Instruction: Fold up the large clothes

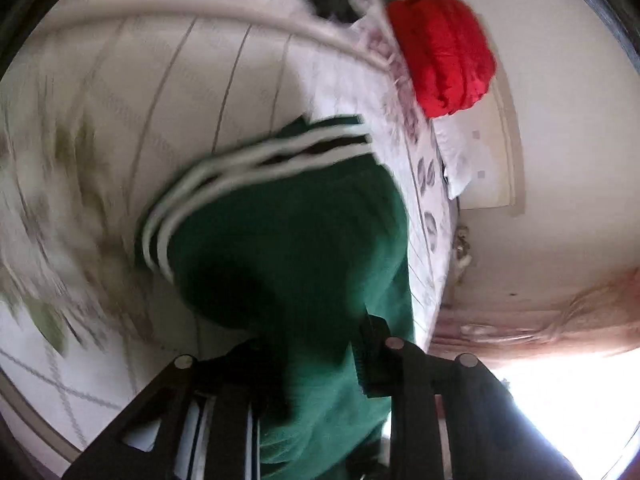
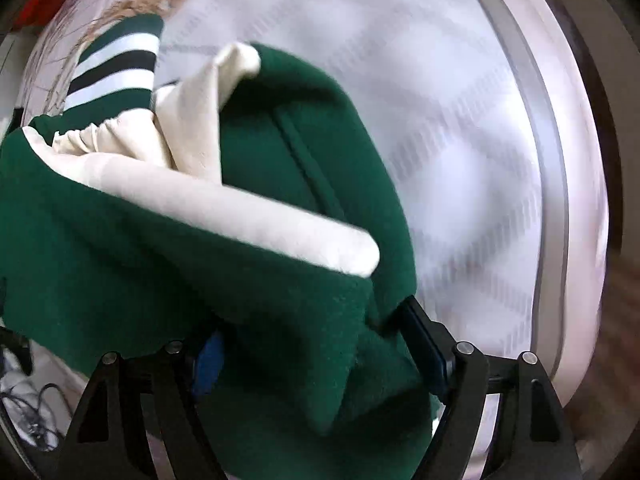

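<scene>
While each gripper (image 1: 316, 344) (image 2: 316, 340) brackets green jacket (image 2: 120, 264) cloth, grip unclear, its striped cuff (image 2: 116, 64) points away.

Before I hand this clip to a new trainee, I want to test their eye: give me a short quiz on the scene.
1. True or false: the red bundle lies on top of the green jacket.
2. Which colours band the striped cuff? A green, white and black; B red and blue; C yellow and grey.
3. What fills the gap between the fingers of the left gripper?
Key: 1 false, it sits apart, further along the bed; 2 A; 3 fabric of the green jacket.
</scene>
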### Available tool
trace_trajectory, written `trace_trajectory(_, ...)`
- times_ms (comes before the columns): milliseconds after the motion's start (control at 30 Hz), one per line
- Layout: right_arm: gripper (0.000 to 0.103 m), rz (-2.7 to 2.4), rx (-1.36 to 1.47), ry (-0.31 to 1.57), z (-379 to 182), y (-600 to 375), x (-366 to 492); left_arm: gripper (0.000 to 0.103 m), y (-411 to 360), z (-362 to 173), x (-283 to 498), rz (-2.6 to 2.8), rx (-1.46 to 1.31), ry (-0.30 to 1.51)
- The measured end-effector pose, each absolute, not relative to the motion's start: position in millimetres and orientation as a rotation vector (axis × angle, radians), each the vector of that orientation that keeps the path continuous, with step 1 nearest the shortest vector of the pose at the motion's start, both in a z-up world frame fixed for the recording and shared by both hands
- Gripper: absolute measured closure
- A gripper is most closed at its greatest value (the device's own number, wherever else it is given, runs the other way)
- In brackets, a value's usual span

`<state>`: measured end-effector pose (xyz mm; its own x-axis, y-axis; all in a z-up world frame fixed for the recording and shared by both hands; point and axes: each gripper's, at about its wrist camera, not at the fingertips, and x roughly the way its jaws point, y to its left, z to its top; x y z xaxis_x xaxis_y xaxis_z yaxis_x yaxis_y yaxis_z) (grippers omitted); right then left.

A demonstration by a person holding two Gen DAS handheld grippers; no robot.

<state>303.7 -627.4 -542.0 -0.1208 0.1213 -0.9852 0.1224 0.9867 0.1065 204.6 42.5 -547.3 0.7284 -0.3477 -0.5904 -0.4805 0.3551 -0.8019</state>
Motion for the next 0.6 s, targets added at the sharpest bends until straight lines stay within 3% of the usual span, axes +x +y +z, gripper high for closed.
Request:
trace_trajectory(167,0.021,-0.013,0.068,1.677,-520,-605,353,0.080,57,-550,198,0.145,-1.239,0.913)
trace_trajectory(367,0.021,-0.106,-0.068,1.452,-434,-566,346,0.080,36,-513,165,0.238,-0.978,1.031)
trace_trajectory(400,0.021,-0.109,-0.093,1.417,-421,-557,340,0.077,32,-505,160,0.284,-0.897,1.059)
trace_trajectory(467,0.021,-0.110,-0.150,1.370,-404,-531,332,0.047,27,-500,148,0.323,-0.789,1.092)
trace_trajectory(500,0.021,-0.092,-0.171,1.358,-400,-516,328,0.027,25,-504,143,0.379,-0.710,1.140)
trace_trajectory(533,0.021,-0.071,-0.186,1.356,-408,-499,329,0.019,23,-512,144,0.399,-0.669,1.179)
trace_trajectory(600,0.021,-0.017,-0.239,1.396,-420,-474,324,0.019,23,-545,143,0.424,-0.609,1.280)
